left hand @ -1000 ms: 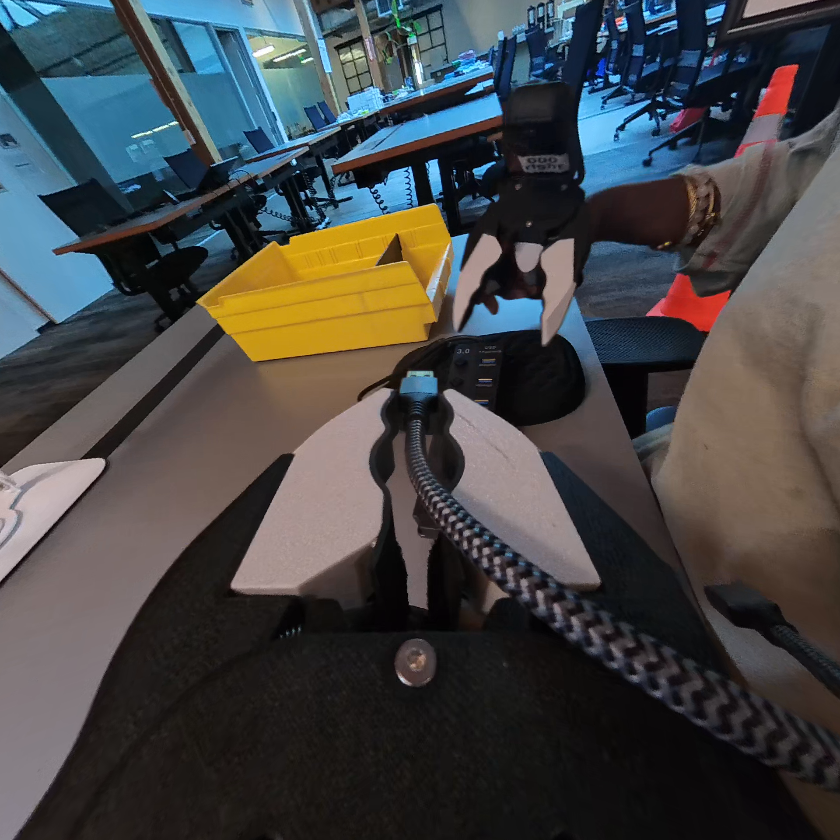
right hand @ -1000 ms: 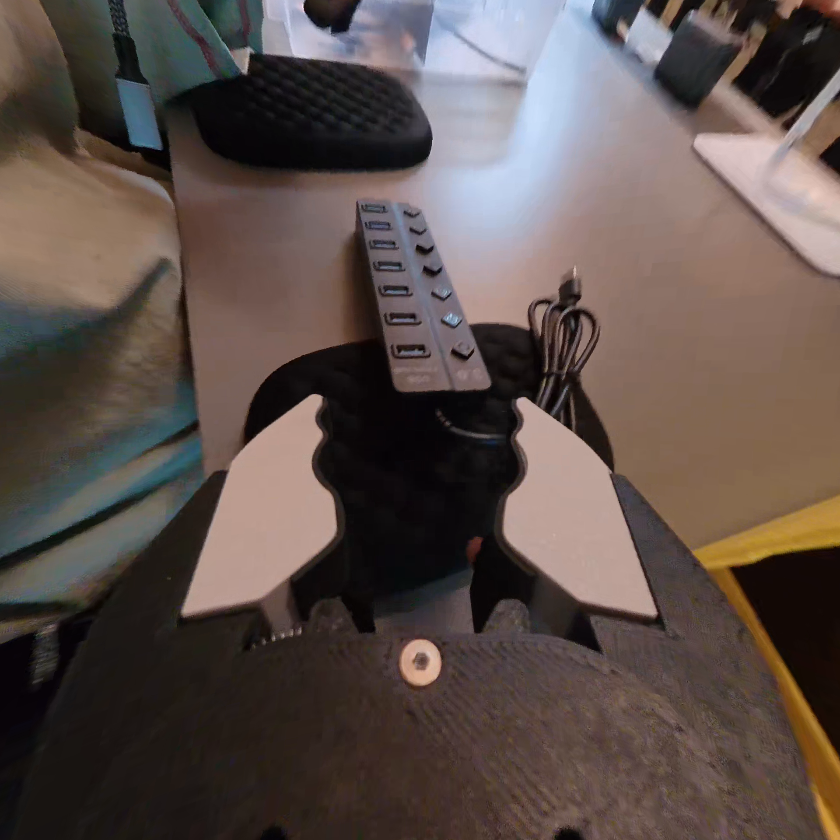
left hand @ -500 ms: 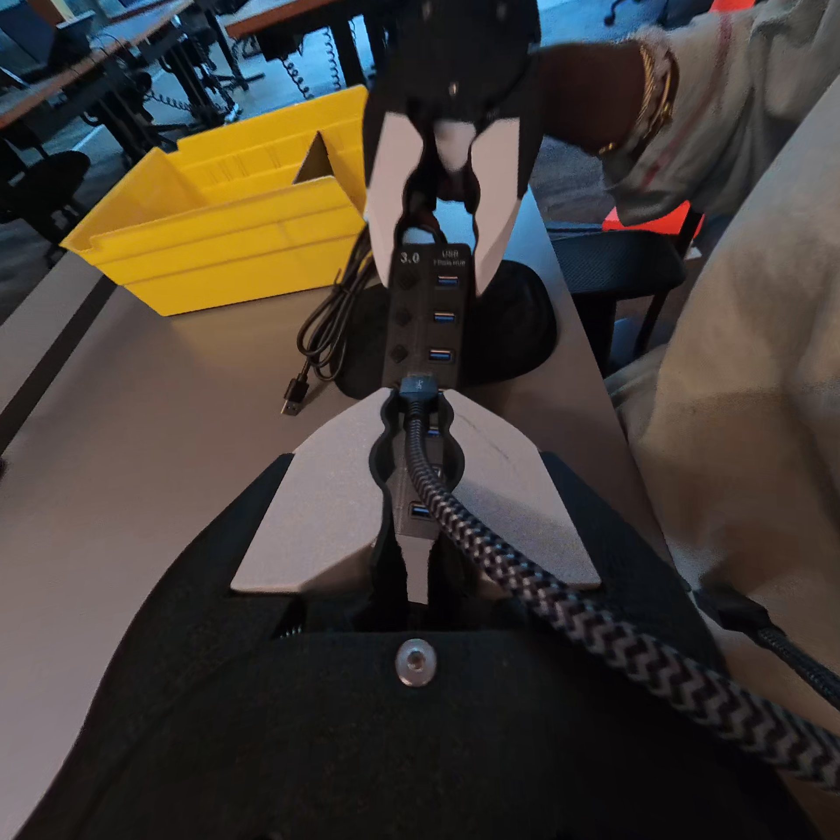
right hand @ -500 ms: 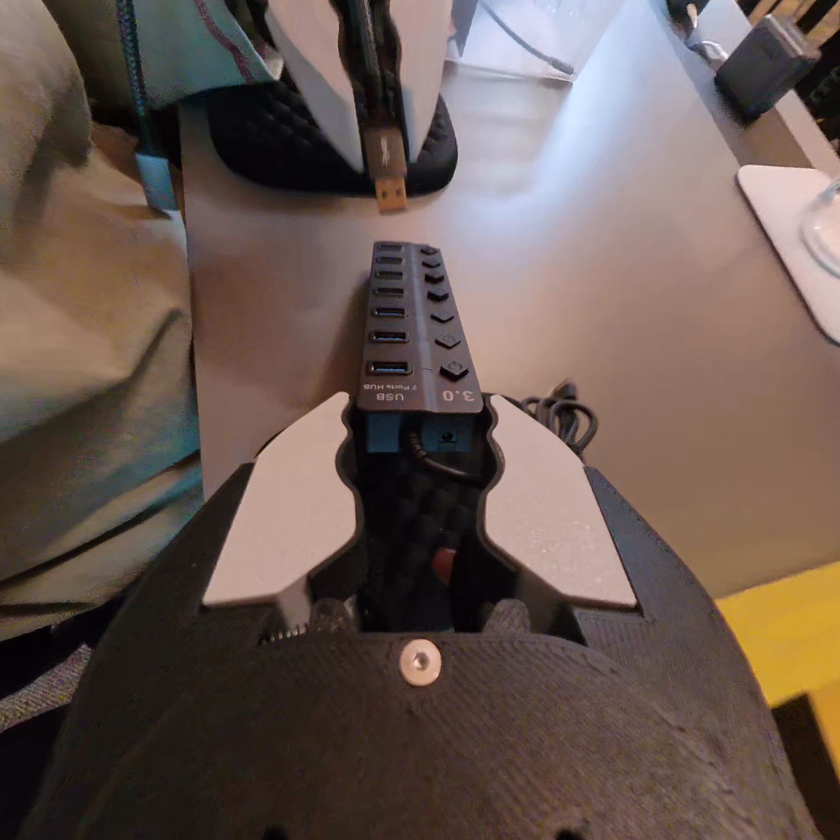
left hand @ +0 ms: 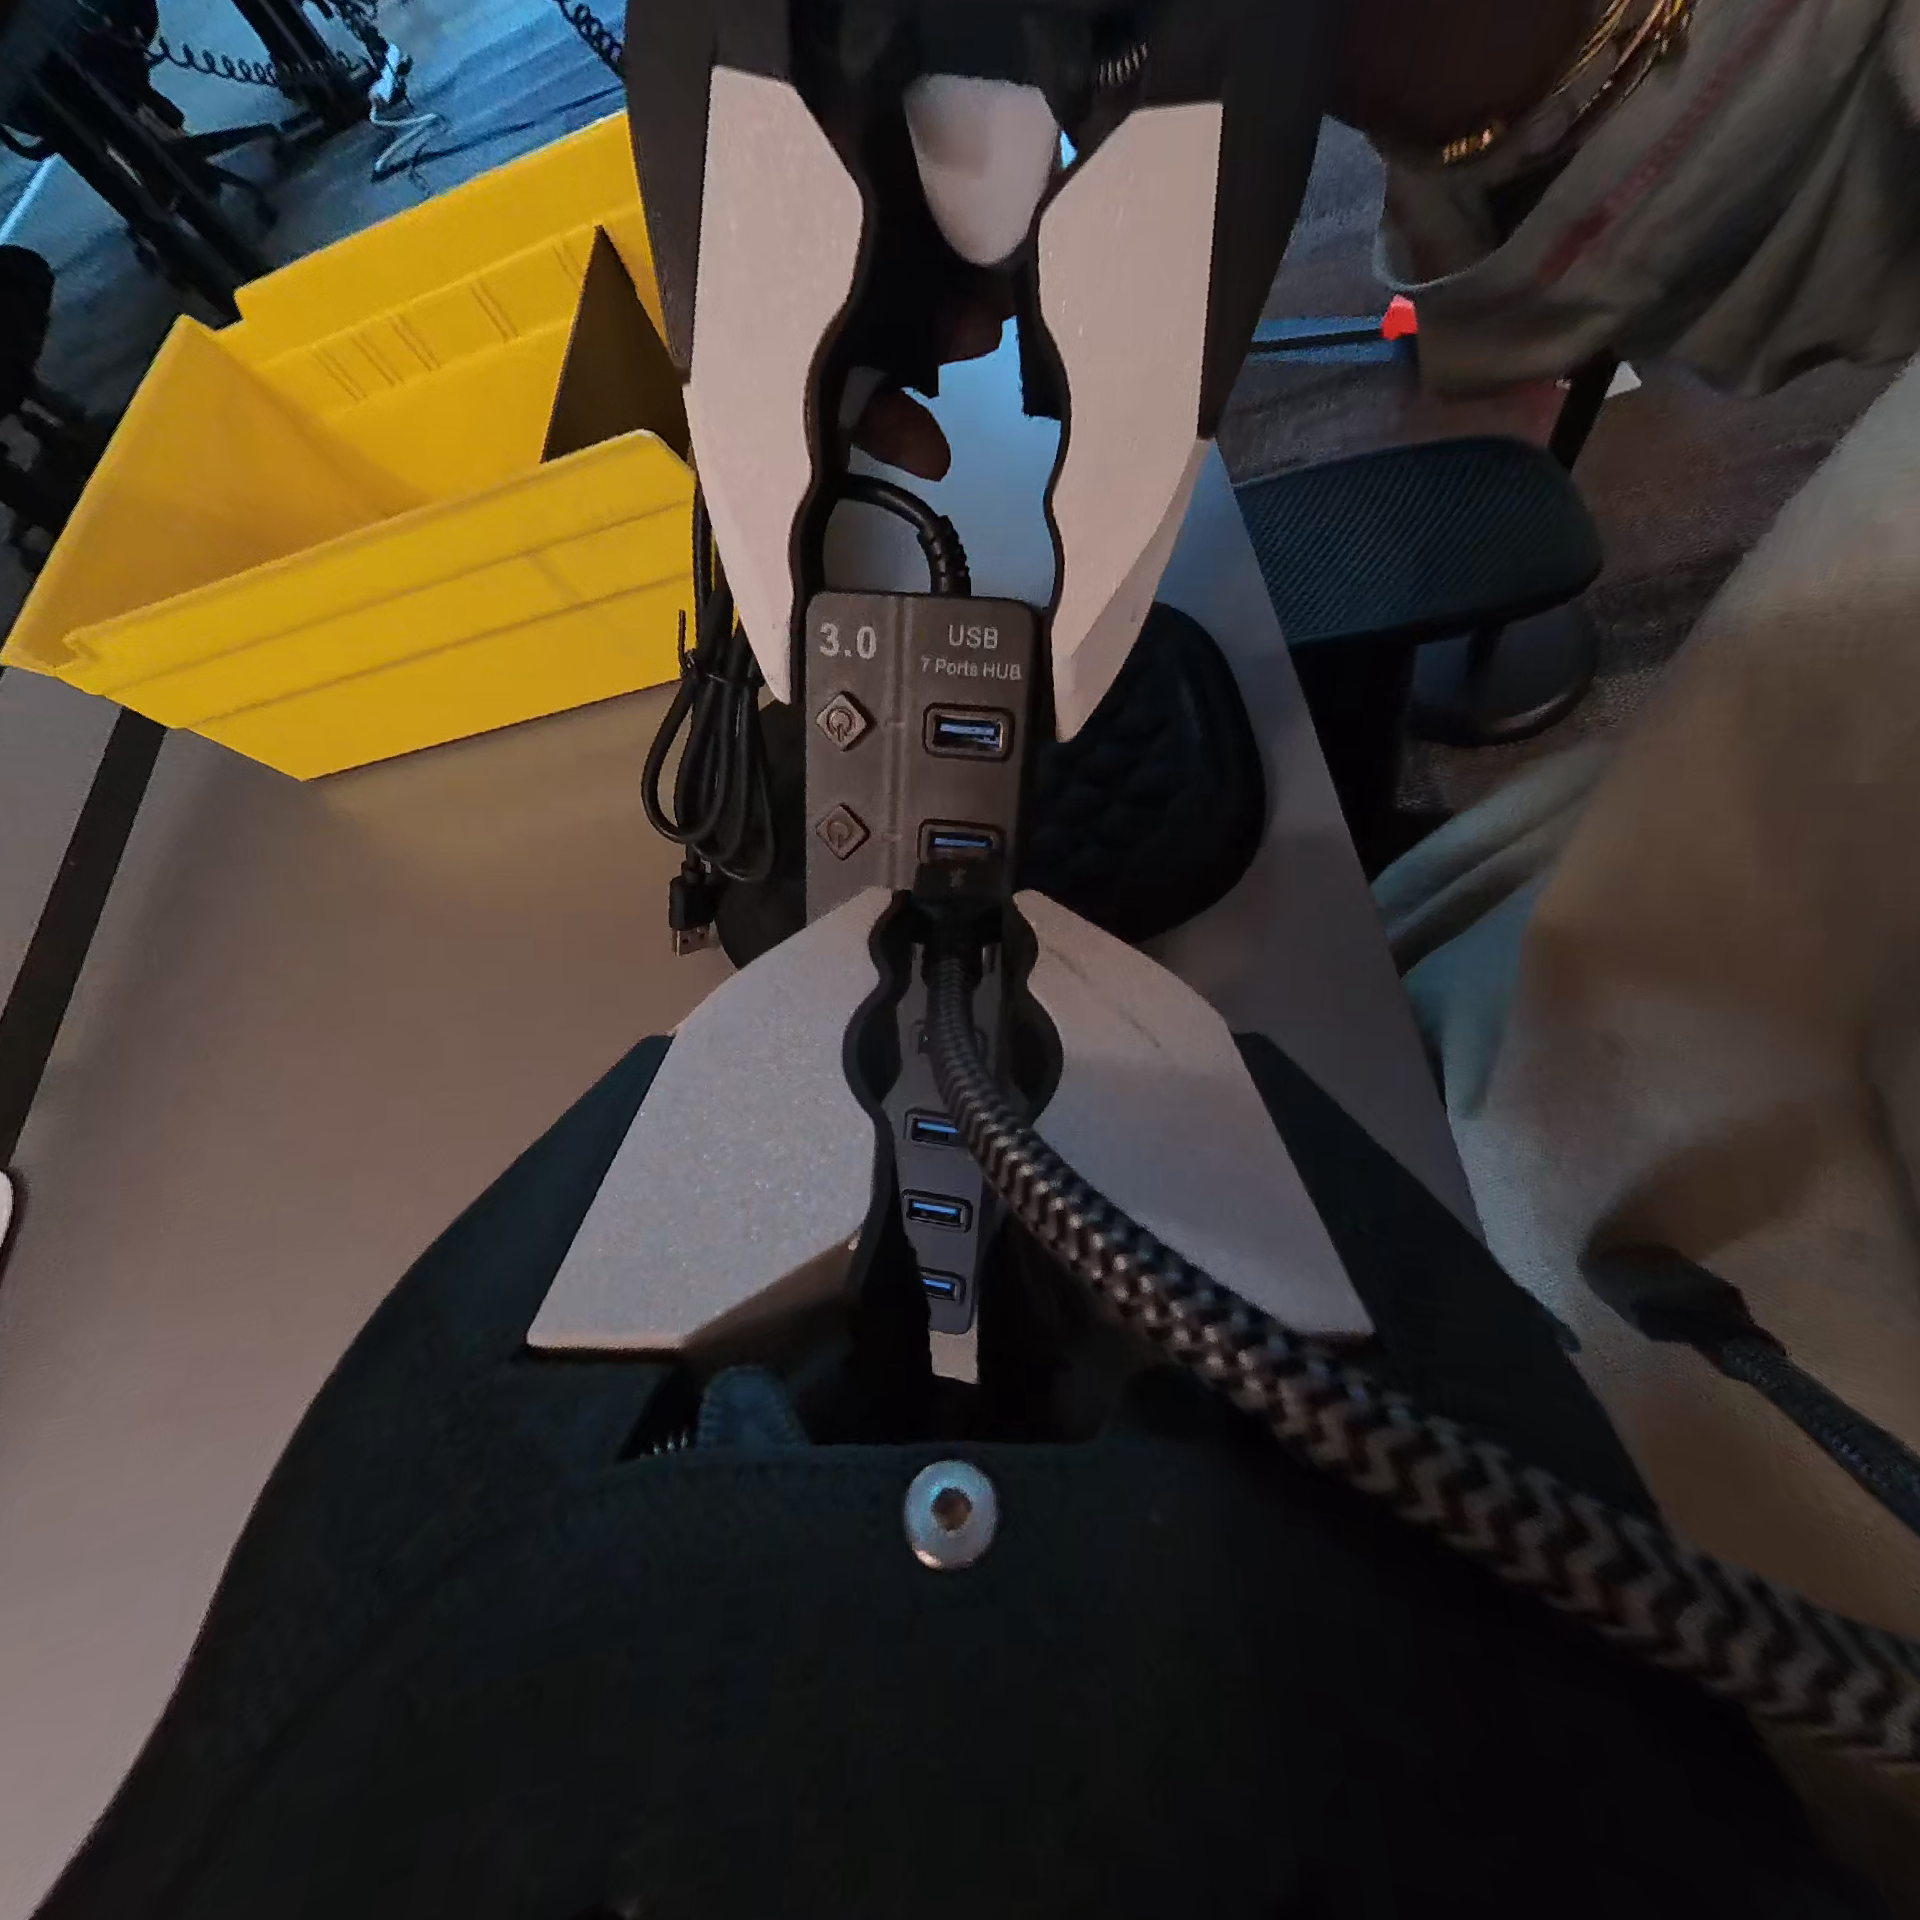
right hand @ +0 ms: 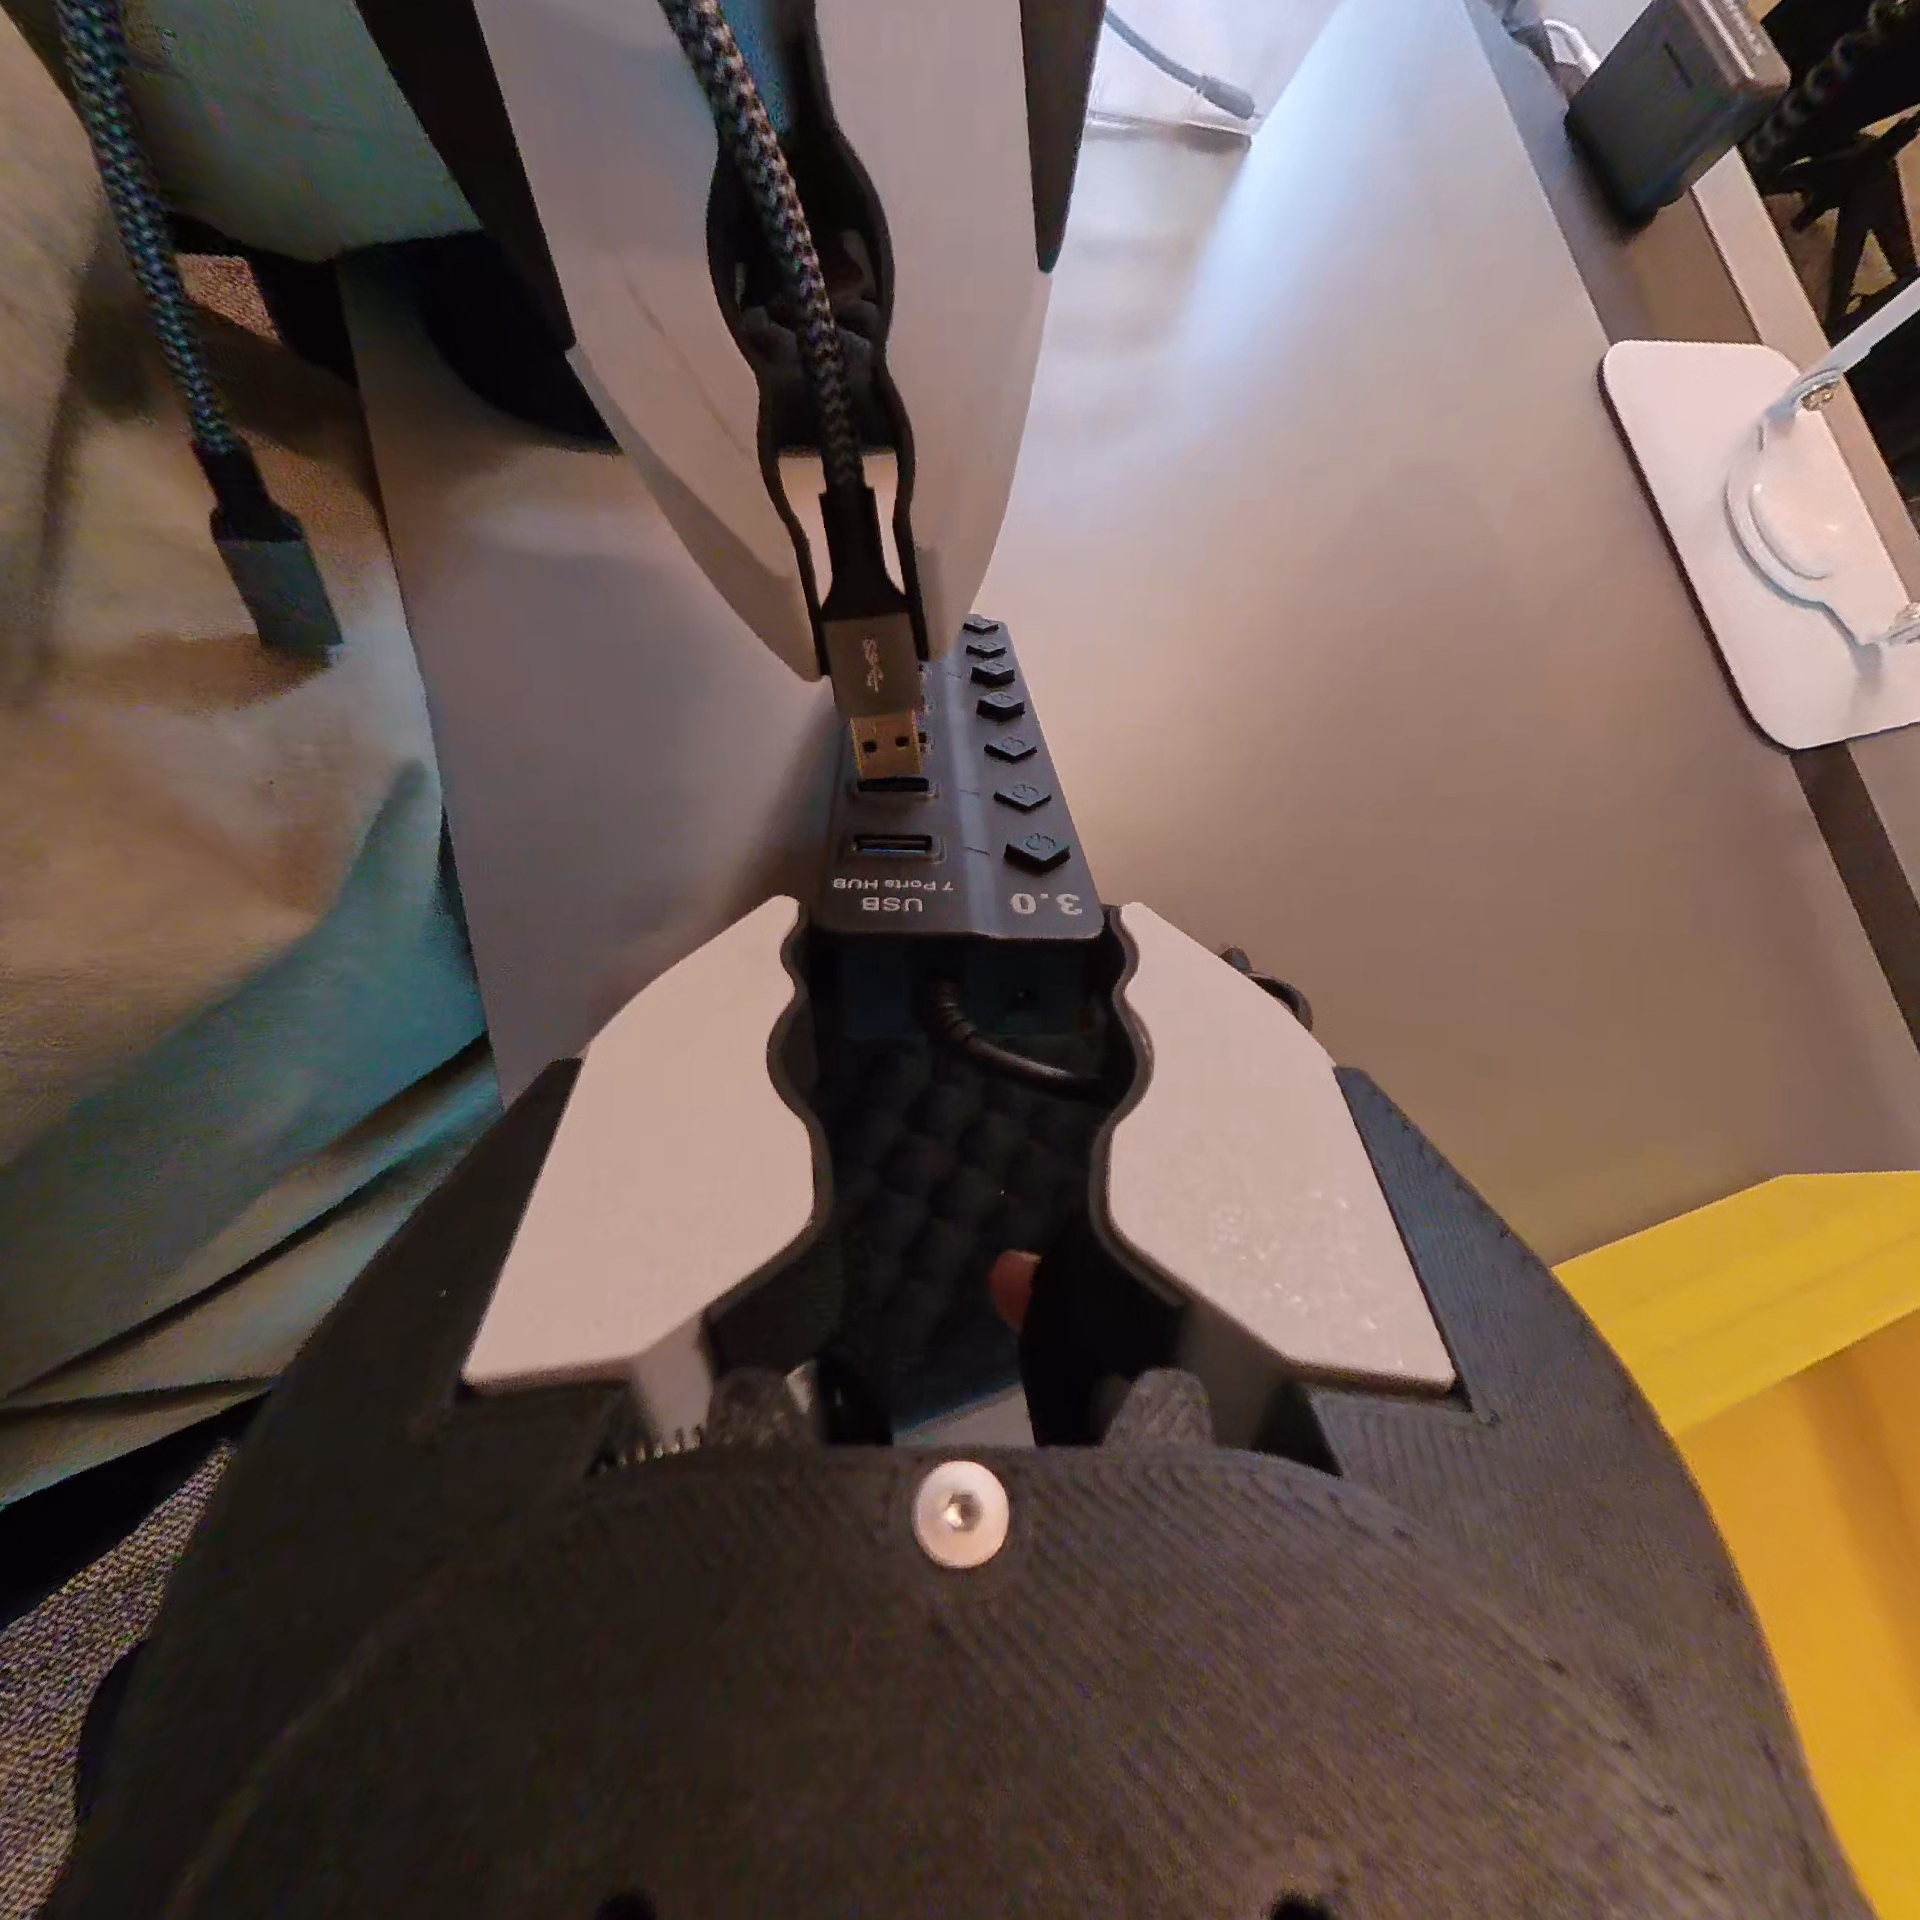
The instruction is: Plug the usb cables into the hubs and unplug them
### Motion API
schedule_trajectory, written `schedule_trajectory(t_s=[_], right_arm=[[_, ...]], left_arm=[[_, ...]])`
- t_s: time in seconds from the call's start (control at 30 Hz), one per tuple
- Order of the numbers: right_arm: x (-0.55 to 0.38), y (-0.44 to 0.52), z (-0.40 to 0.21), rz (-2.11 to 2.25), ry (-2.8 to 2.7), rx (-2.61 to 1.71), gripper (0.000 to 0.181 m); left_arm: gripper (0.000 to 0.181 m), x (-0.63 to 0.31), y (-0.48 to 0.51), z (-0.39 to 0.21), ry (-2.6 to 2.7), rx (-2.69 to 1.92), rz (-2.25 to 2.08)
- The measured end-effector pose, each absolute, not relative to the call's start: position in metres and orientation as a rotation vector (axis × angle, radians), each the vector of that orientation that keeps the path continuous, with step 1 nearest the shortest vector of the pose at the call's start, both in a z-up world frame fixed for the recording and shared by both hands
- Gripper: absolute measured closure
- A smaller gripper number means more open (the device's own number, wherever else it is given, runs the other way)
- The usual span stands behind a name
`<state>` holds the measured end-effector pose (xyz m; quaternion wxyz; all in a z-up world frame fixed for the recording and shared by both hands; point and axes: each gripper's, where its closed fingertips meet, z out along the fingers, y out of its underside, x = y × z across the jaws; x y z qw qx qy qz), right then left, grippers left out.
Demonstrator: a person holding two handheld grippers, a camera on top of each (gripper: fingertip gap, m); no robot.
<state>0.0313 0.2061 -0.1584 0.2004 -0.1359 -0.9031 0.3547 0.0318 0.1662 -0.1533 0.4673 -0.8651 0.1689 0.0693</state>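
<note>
Plugging in: the left gripper point(left hand: 951, 914) pinches the braided cable's plug point(right hand: 883, 675) just above a port, while the right gripper point(right hand: 956, 914) clamps the hub point(right hand: 961, 821) end. Next: push straight down.

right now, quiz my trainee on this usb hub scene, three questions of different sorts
1. True or false: the braided cable's plug is already fully seated in the hub.
2. Multiple choice: what do the right tongs grip? A) the yellow bin B) the cord end of the hub C) the thin black cable
3. Fill in: the left tongs are shut on the ____ cable.

Key: 1 false, the metal tip is still exposed just above a port; 2 B; 3 braided.
</note>
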Motion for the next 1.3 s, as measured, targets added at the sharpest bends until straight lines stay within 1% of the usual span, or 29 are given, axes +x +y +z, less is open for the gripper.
schedule_trajectory(t_s=[0.4,0.73,1.3], right_arm=[[0.0338,0.2053,-0.1597,0.967,-2.503,-0.331,0.128],[0.0343,0.2034,-0.1577,1.018,-2.478,-0.342,0.129],[0.0341,0.2014,-0.1593,1.001,-2.46,-0.34,0.13]], left_arm=[[0.165,0.0347,0.1685,-0.1552,0.463,-2.152,0.056],[0.165,0.036,0.1688,-0.1536,0.573,-2.222,0.065],[0.165,0.0368,0.1728,-0.1615,0.585,-2.212,0.071]])
